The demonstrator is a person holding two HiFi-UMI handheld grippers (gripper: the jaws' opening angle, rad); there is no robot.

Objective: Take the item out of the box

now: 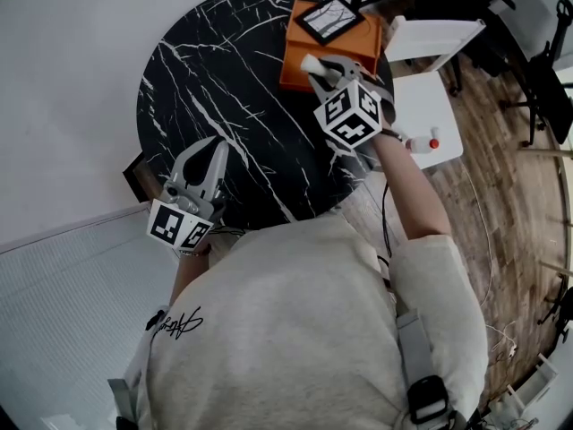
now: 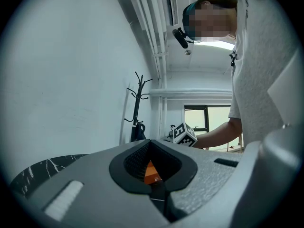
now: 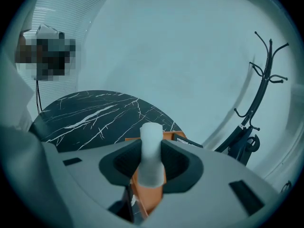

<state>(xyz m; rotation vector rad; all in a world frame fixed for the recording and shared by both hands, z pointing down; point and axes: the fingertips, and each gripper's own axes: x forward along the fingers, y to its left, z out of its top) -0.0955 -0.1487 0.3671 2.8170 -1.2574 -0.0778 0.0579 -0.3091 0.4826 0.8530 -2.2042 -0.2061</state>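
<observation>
An orange box (image 1: 300, 61) stands at the far side of the round black marble table (image 1: 224, 97), with its dark-framed lid (image 1: 329, 18) lying across the top. My right gripper (image 1: 324, 72) hangs over the box's near end, shut on a white cylindrical item (image 1: 313, 64). In the right gripper view the item (image 3: 151, 153) stands upright between the jaws, with the orange box (image 3: 147, 196) below. My left gripper (image 1: 213, 155) rests at the table's near left edge, shut and empty. Through its jaws a sliver of the orange box (image 2: 151, 173) shows.
A white chair (image 1: 430, 106) stands right of the table with a small red-capped bottle (image 1: 423, 141) on it. A black coat stand (image 3: 261, 89) stands against the wall beyond the table. Office chairs and cables lie on the wooden floor (image 1: 510, 204) to the right.
</observation>
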